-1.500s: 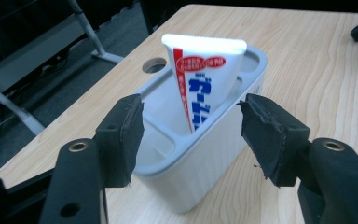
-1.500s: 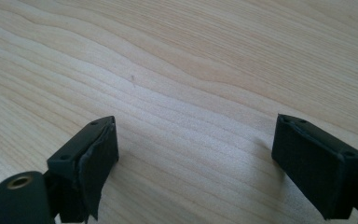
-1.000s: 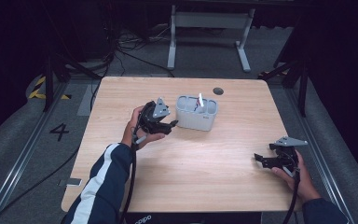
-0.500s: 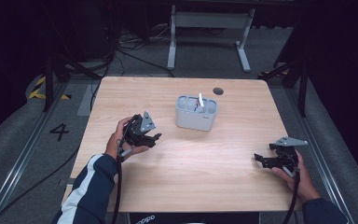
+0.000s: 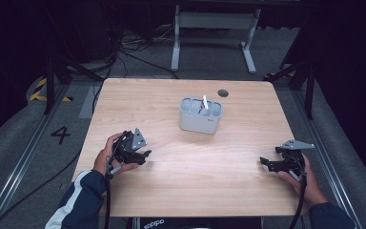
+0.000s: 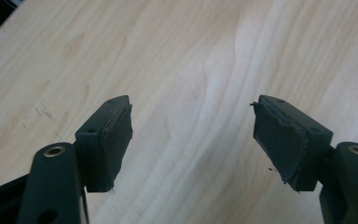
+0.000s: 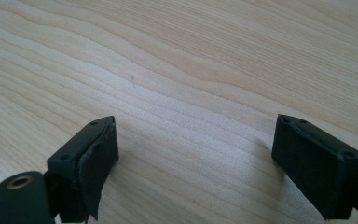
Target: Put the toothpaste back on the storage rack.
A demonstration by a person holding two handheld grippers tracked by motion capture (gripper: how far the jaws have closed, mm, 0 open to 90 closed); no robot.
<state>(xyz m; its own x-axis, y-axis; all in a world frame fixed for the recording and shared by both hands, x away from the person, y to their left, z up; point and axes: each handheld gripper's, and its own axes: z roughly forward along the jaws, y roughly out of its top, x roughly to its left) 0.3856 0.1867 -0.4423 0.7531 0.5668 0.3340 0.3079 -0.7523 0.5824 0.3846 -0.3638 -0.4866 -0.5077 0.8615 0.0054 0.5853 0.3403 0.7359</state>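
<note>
since the earlier frame the left gripper (image 5: 142, 155) had drawn back from the grey holder (image 5: 200, 116) toward the near left of the table (image 5: 190, 176) and sunk closer to the wood, its jaws just opening, released, with nothing between them. in the left gripper view its pads (image 6: 112, 140) stood apart over bare grain. the holder sat at the table's middle toward the far side, well apart from both grippers, a white stick (image 5: 204, 101) standing tilted in it. the right gripper (image 5: 267, 163) had stayed near the right edge, low over the table, jaws spread wide and empty; its own view showed plain wood between the pads (image 7: 307, 156). a small dark disc (image 5: 223, 93) lay beyond the holder near the far edge.
</note>
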